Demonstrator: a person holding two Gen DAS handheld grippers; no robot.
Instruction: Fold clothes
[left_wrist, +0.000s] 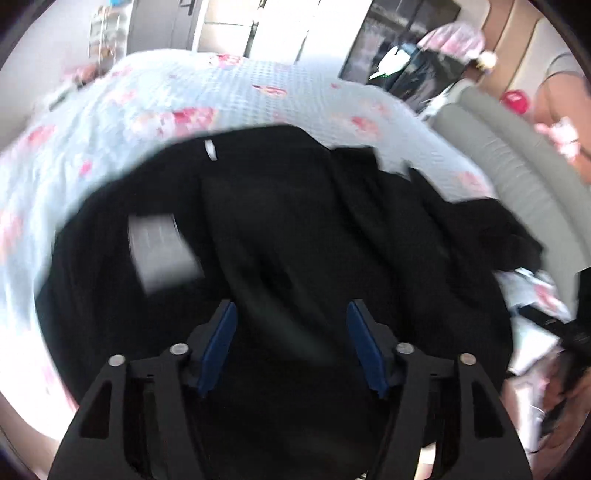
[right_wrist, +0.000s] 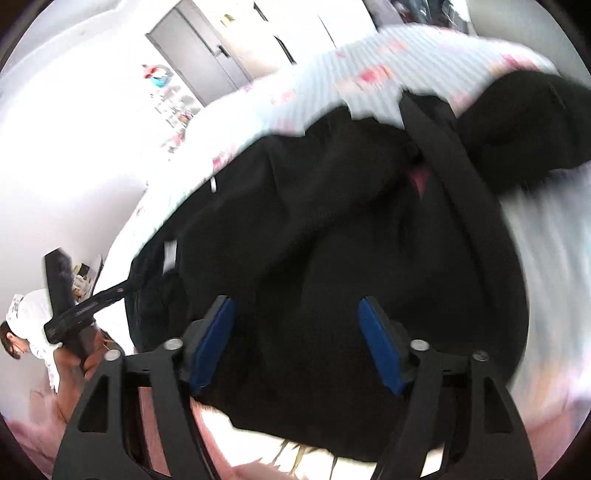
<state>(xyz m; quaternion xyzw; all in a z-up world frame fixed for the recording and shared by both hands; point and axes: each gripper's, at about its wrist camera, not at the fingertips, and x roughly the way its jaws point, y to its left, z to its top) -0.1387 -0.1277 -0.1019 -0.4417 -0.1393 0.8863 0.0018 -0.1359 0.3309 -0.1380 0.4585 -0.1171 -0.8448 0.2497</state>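
I see the black garment (left_wrist: 295, 221) spread in rumpled folds across the floral bedspread (left_wrist: 110, 122), filling most of both wrist views. My left gripper (left_wrist: 291, 314) hangs over its middle, 2 blue pads (left_wrist: 221, 343) spread wide apart, nothing between them. My right gripper (right_wrist: 295, 314) sits likewise over the cloth, fingers parted and holding nothing. A white label (left_wrist: 162, 251) shows on the fabric left of centre, and a small white tag (left_wrist: 210, 149) near the far edge. Both views are motion-blurred.
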